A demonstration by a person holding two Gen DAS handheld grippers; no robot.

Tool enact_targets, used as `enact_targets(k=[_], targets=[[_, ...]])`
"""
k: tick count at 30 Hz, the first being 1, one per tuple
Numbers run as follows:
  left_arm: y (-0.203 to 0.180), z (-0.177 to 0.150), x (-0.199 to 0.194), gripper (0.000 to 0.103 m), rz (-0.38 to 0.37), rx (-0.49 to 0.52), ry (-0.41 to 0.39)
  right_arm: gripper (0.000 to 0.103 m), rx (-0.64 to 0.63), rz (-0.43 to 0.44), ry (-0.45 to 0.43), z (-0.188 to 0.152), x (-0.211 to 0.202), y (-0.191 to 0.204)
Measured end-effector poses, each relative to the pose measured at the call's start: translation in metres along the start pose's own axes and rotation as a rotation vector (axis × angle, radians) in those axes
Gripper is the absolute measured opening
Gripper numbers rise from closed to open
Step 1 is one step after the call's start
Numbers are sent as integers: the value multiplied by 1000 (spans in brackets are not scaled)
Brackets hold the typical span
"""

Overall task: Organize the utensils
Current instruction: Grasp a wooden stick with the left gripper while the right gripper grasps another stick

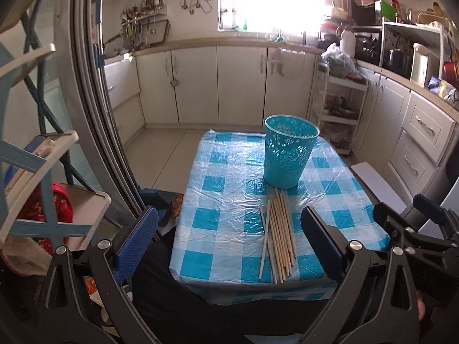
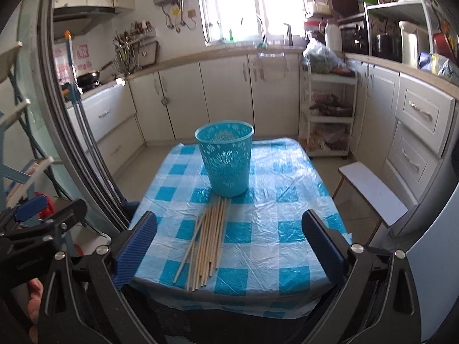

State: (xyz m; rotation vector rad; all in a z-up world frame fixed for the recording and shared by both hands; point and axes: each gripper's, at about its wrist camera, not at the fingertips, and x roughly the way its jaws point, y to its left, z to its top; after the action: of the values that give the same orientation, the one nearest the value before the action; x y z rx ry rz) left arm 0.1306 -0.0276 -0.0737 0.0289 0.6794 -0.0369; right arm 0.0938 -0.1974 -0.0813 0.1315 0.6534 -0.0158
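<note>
A: What is being shown in the left wrist view?

B: The left gripper (image 1: 229, 246) is being held wide apart, with nothing being gripped between its blue pads (image 1: 137, 238). A bundle of wooden chopsticks (image 1: 279, 235) is being seen lying flat on the checked tablecloth (image 1: 223, 200), just toward one o'clock from the midpoint between the fingers. A teal perforated basket (image 1: 289, 154) is being seen standing upright at twelve o'clock from the bundle, the far tips of the sticks reaching its base. Part of the right gripper (image 1: 416, 229) is being glimpsed at three o'clock, beside the table edge.

A: And in the right wrist view?

B: The right gripper (image 2: 229, 246) is likewise being held released, its jaws spread and nothing being grasped. The chopsticks (image 2: 208, 240) are being seen just toward ten o'clock from its midpoint, fanned slightly at their near ends. The basket (image 2: 225, 160) is being shown at twelve o'clock, touching or nearly touching the far ends of the sticks. A white stool (image 2: 373, 192) is being seen at three o'clock, apart from the table. The left gripper (image 2: 43, 229) is being glimpsed at nine o'clock.
</note>
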Motion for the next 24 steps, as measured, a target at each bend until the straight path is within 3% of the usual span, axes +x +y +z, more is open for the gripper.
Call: enact_targets(k=[7, 9, 12, 21, 24], targets=[[16, -4, 75, 94, -18, -44, 158, 96, 10, -3, 126, -6, 74, -8], [19, -8, 95, 94, -23, -48, 197, 73, 6, 9, 164, -10, 98, -9], [20, -15, 121, 94, -40, -43, 248, 59, 18, 35, 248, -18, 136, -11], [6, -28, 176, 94, -66, -33, 343, 32, 4, 54, 354, -31, 207, -8], [-3, -31, 194, 94, -69, -12, 361, 29, -2, 60, 371, -32, 225, -6]])
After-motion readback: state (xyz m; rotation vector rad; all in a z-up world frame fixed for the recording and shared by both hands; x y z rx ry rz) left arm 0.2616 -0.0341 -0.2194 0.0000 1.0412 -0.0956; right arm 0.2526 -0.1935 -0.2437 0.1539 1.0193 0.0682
